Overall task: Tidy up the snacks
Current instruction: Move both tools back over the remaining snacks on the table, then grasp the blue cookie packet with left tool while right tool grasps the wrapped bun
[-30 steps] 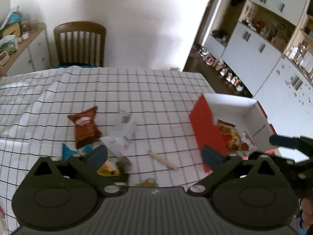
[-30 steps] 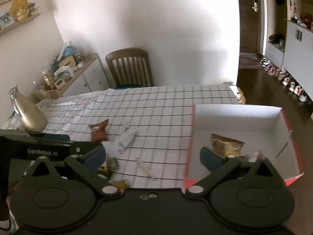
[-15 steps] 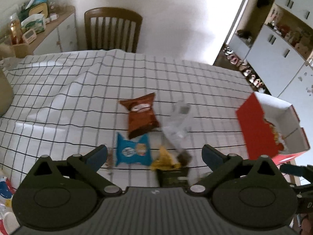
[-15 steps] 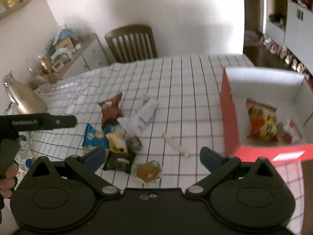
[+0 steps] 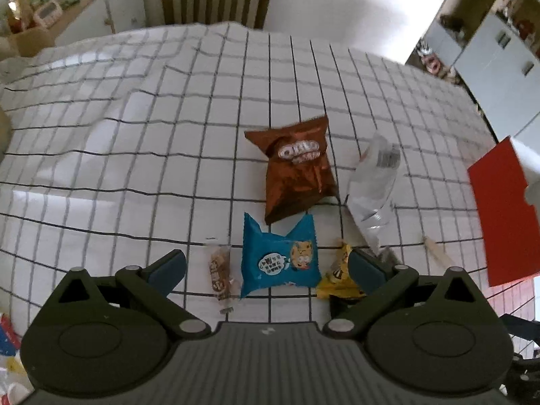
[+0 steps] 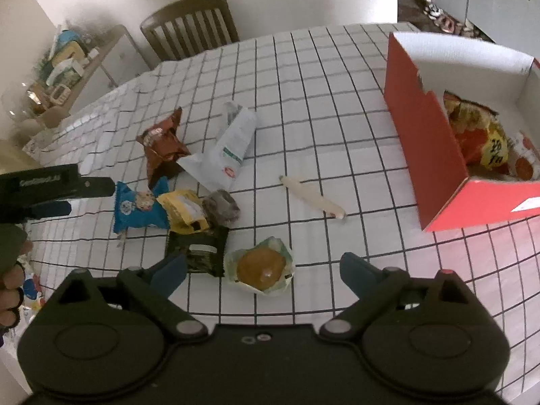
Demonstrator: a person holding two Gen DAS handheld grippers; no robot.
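Several snacks lie on the checked tablecloth. My left gripper (image 5: 266, 266) is open, with a blue cat packet (image 5: 280, 256) between its fingers, a small candy (image 5: 219, 270) to the left and a yellow packet (image 5: 341, 270) to the right. A brown Oreo bag (image 5: 297, 172) and a white pouch (image 5: 371, 182) lie beyond. My right gripper (image 6: 263, 271) is open above a wrapped round bun (image 6: 261, 266); a dark green packet (image 6: 199, 249) and a white stick (image 6: 312, 197) lie near. The red box (image 6: 435, 148) holds two snack bags (image 6: 479, 135).
A wooden chair (image 6: 192, 23) stands at the table's far edge. A sideboard with clutter (image 6: 67, 64) is at the back left. White cabinets (image 5: 499, 37) and shoes on the floor are at the back right. The left gripper shows in the right wrist view (image 6: 50, 189).
Both grippers have moved left and down toward the snack pile. The blue packet now sits between my left fingers, and the bun sits just ahead of my right gripper.
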